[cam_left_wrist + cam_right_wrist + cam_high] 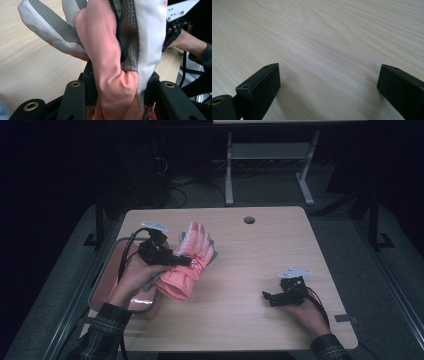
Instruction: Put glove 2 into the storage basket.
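Nearest to us, at the near right of the worktop (240,320), our right gripper (270,296) rests low with its jaws released and nothing between them; in the right gripper view, bare pale wood grain lies between the two black blocks. At the near left edge sits a tray (100,292) with a grey rim and a pinkish floor, partly overhanging the worktop's left side.

Just beyond it, our left gripper (187,261) has its jaws clenched on the glove (187,270), which hangs over the left part of the worktop, cuff toward the near edge, fingers toward the far one. In the left gripper view the jaws pinch a bunched fold of salmon fabric, with a white panel and grey, ridged grip material beside it.

We judge the glove to be light, padded and floppy: it will sag and swing from any single hold, and the smooth shell fabric may slide between hard jaws. The thick middle, where fabric bunches, seems the surest place to hold; the fingers would bend away. Nothing here looks fragile.

At the far edge, a small round hole (249,220) sits in the worktop.
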Available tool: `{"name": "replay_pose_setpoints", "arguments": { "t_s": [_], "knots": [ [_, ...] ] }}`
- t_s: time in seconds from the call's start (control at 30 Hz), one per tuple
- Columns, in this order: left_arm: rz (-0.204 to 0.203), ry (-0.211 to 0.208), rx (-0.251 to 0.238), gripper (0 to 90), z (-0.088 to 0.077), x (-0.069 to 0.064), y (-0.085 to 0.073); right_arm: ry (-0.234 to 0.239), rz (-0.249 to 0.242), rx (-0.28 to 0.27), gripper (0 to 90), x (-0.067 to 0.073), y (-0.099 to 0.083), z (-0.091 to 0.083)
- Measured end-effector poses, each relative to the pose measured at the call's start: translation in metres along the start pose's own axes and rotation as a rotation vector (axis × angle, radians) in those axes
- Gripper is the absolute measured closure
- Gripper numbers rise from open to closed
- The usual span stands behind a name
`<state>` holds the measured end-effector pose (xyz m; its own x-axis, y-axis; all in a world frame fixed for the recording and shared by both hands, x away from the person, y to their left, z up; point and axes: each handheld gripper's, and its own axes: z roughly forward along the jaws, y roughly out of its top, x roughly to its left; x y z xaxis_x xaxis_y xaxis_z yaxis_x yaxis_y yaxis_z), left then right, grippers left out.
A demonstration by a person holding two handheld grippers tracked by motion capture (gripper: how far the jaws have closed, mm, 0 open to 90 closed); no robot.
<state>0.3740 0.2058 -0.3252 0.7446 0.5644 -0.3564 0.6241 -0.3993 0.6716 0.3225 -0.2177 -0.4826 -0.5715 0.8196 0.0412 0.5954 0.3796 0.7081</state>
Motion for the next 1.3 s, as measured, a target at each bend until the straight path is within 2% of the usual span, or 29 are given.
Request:
{"name": "replay_pose_setpoints", "arguments": {
  "t_s": [0.57,0.87,1.07,1.3],
  "knots": [
    [-0.079,0.113,-0.054,57.8,-0.059,0.037,-0.02,0.0,0.0,0.001,4.1,0.0,0.0,0.0],
    [-0.13,0.16,-0.086,57.8,-0.082,0.057,-0.038,0.0,0.0,0.002,4.1,0.0,0.0,0.0],
    [-0.161,0.187,-0.081,57.8,-0.089,0.071,-0.052,0.001,0.0,0.002,4.1,0.0,0.0,0.0],
    [-0.193,0.215,-0.045,57.7,-0.081,0.086,-0.066,0.0,0.001,0.002,4.1,0.0,0.0,0.0]
  ]
}}
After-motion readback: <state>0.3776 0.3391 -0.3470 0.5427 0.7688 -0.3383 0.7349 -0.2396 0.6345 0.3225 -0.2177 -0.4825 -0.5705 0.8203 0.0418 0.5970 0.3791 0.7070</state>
